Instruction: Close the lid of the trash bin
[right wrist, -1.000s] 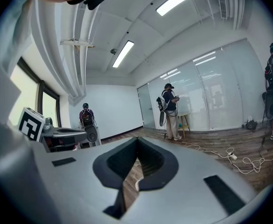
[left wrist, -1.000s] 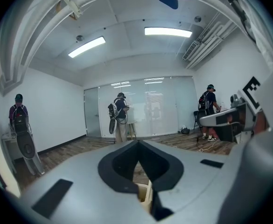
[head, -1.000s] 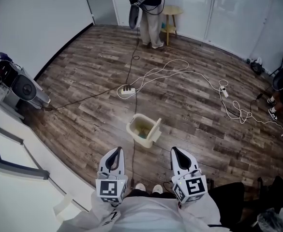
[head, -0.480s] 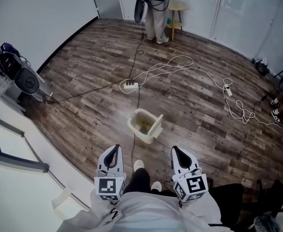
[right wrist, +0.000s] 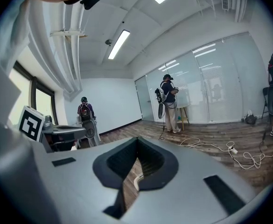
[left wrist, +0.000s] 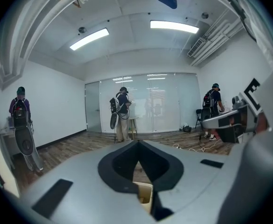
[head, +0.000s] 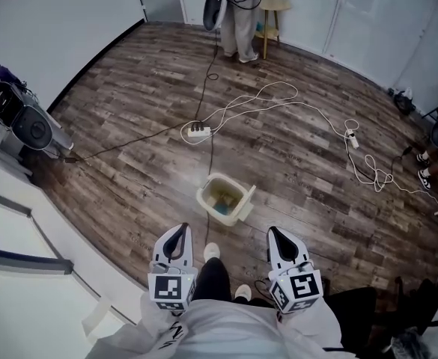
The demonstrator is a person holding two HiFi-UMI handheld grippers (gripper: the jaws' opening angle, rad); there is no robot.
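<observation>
Open wood floor point(head: 129, 170) surrounds the trash bin point(head: 217, 194) on every side, its lid point(head: 245, 200) standing raised along the right edge and its mouth unobstructed from above. A black cable point(head: 210, 155) runs from a power strip point(head: 198, 132) down to the bin's far side. The person's shoes point(head: 212, 252) stand on the near side, close to the bin. The left gripper point(head: 180, 234) and right gripper point(head: 275, 234) flank them over bare boards, with nothing between them and the bin. White cords point(head: 293, 107) loop well beyond.

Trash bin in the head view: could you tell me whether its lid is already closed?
No, the bin is open, its lid standing up at the right and the inside showing.
</observation>
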